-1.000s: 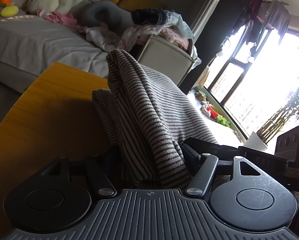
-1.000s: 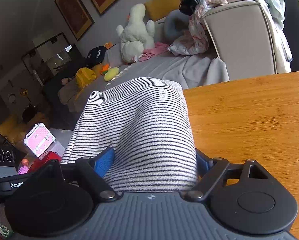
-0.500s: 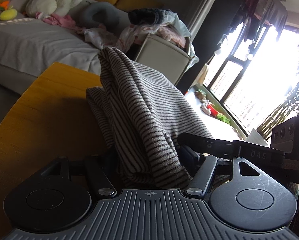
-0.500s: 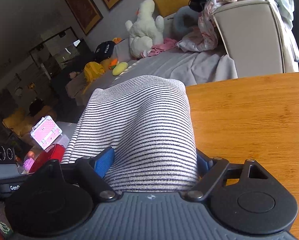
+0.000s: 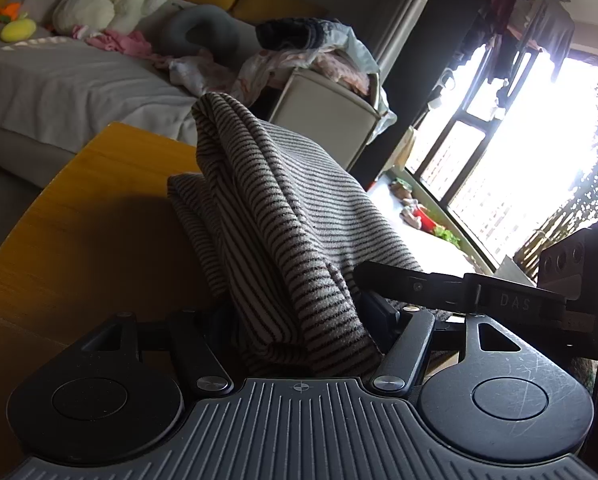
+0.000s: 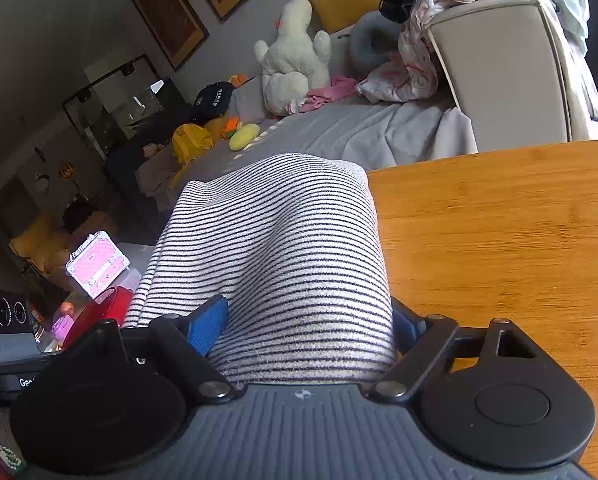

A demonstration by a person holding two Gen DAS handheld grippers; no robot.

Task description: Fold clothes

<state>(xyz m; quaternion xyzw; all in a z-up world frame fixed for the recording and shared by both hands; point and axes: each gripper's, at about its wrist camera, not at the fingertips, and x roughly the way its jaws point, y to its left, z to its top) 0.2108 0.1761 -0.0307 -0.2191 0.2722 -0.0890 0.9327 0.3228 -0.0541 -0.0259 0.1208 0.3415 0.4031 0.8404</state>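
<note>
A black-and-white striped garment rises in a bunched, folded peak over the wooden table. My left gripper is shut on its near end, and the cloth hides the fingertips. In the right wrist view the same striped garment drapes in a smooth hump over my right gripper, which is shut on it. One blue pad shows at the left. The cloth hangs off the left edge of the table.
A grey-covered sofa beyond the table holds a white plush toy and loose clothes. A beige armchair is piled with laundry. A pink case and a red bowl lie low at the left. A bright window is at the right.
The peak of the striped fold has drifted slightly to the left in the left wrist view. Both grips on the garment stay the same.
</note>
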